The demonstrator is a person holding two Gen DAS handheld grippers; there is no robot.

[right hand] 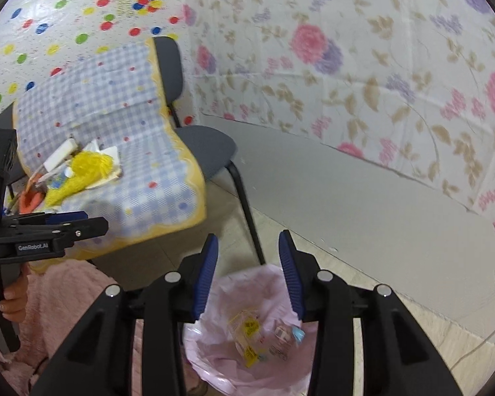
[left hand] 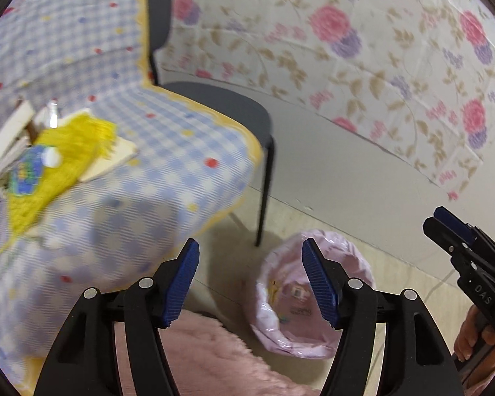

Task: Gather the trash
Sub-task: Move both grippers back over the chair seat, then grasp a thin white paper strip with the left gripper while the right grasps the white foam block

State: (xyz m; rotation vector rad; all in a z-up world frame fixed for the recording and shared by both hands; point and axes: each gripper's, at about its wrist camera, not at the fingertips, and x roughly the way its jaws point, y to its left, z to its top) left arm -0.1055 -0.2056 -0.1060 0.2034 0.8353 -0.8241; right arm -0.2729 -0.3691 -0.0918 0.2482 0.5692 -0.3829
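Note:
A bin with a pink liner [left hand: 293, 313] stands on the floor by the chair and holds several wrappers; it also shows in the right wrist view [right hand: 247, 340]. My left gripper [left hand: 250, 283] is open and empty, above the bin's left side. My right gripper [right hand: 249, 277] is open and empty, directly over the bin. A pile of trash lies on the checked cloth [left hand: 142, 151] on the chair seat: a yellow wrapper [left hand: 62, 161], white pieces [left hand: 13, 128], something orange [right hand: 29, 199]. The pile also shows in the right wrist view [right hand: 82, 168].
The dark chair [left hand: 227, 105] has thin black legs [left hand: 264, 204] close to the bin. A pink fluffy fabric [left hand: 214, 356] lies below the grippers. A flowered sheet [left hand: 379, 49] covers the wall behind. Pale floor [right hand: 363, 254] runs along the wall.

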